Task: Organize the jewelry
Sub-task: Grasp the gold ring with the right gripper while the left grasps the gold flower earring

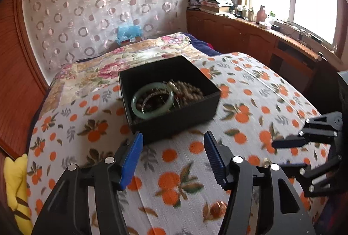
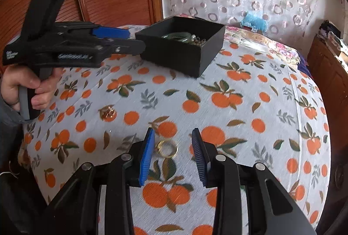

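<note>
A black open box [image 1: 174, 119] sits on the orange-print bedspread. It holds a green jade bangle [image 1: 139, 112] and several bead bracelets [image 1: 187, 89]. My left gripper [image 1: 173, 140] is open and empty, just in front of the box. In the right wrist view the box [image 2: 174, 54] is at the far middle, with the left gripper [image 2: 121, 39] beside its left side. My right gripper [image 2: 173, 136] is open over a gold ring [image 2: 166, 149], which lies on the cloth between the fingers. A second gold piece [image 2: 108, 114] lies further left; it also shows in the left wrist view [image 1: 218, 207].
The bedspread [image 2: 239, 122] drops away at the edges. A floral quilt [image 1: 104, 70] lies behind the box. A wooden cabinet [image 1: 239, 33] with clutter runs under the window on the right. A yellow plush [image 1: 15, 187] sits at the bed's left edge.
</note>
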The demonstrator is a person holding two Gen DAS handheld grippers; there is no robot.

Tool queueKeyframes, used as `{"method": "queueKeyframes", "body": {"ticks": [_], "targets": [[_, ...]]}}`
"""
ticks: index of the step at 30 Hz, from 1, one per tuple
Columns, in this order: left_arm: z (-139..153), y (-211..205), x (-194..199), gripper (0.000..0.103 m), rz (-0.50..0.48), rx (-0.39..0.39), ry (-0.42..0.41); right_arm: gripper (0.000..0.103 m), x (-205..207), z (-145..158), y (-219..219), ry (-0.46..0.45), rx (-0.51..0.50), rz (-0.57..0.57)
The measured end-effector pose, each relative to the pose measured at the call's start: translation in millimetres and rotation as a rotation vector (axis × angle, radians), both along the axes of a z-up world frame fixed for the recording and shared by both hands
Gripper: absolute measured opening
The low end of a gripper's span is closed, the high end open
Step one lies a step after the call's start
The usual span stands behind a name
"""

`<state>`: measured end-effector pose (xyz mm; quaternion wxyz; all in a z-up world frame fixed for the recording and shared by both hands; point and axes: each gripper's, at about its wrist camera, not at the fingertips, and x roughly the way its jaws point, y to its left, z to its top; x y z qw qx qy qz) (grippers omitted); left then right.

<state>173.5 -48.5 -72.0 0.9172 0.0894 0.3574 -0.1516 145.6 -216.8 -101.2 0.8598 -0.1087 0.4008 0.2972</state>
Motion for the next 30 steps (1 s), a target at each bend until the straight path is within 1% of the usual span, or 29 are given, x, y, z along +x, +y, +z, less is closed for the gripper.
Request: {"method": "queueKeyframes", "body": {"ticks": [3, 8, 11, 14, 15, 16, 17, 21, 22, 23, 27, 29, 30], "targets": [[-7, -1, -17, 0.056, -0.015, -0.002, 0.011, 0.038, -4, -3, 0, 0.017, 0.007, -0.002], [-19, -1, -40, 0.056, -0.031, -0.019, 0.042, 0.038, -6, -8, 3, 0.03, -0.023, -0.003], [-25, 0, -50, 0.056, -0.029, -0.014, 0.056, 0.038, -8, -11, 8, 0.024, -0.055, 0.006], [-31, 1, -56, 0.056, -0.028, -0.026, 0.077, 0.038, -10, -12, 14, 0.005, -0.086, 0.013], [-33, 2, -58, 0.056, -0.025, -0.027, 0.084, 0.037, -11, -11, 15, -0.002, -0.092, 0.016], [-35, 2, -59, 0.056, -0.022, -0.027, 0.09, 0.034, -11, -11, 15, -0.006, -0.094, 0.022], [-37, 3, -61, 0.056, -0.022, -0.03, 0.096, 0.028, -13, -12, 16, -0.003, -0.09, 0.028], [-40, 1, -67, 0.056, -0.034, -0.024, 0.108, 0.028, -13, -11, 17, -0.006, -0.093, 0.031], [-39, 0, -69, 0.052, -0.04, -0.022, 0.105, 0.028, -13, -11, 16, -0.003, -0.09, 0.031], [-39, -1, -69, 0.046, -0.046, -0.02, 0.107, 0.028, -13, -11, 15, 0.0, -0.088, 0.03], [-39, -6, -69, 0.042, -0.062, -0.021, 0.121, 0.028, -14, -9, 13, 0.007, -0.075, 0.021], [-41, -9, -68, 0.035, -0.065, -0.013, 0.127, 0.028, -14, -6, 11, 0.006, -0.066, 0.018], [-41, -9, -68, 0.034, -0.064, -0.011, 0.13, 0.028, -15, -5, 11, 0.006, -0.063, 0.018]]}}
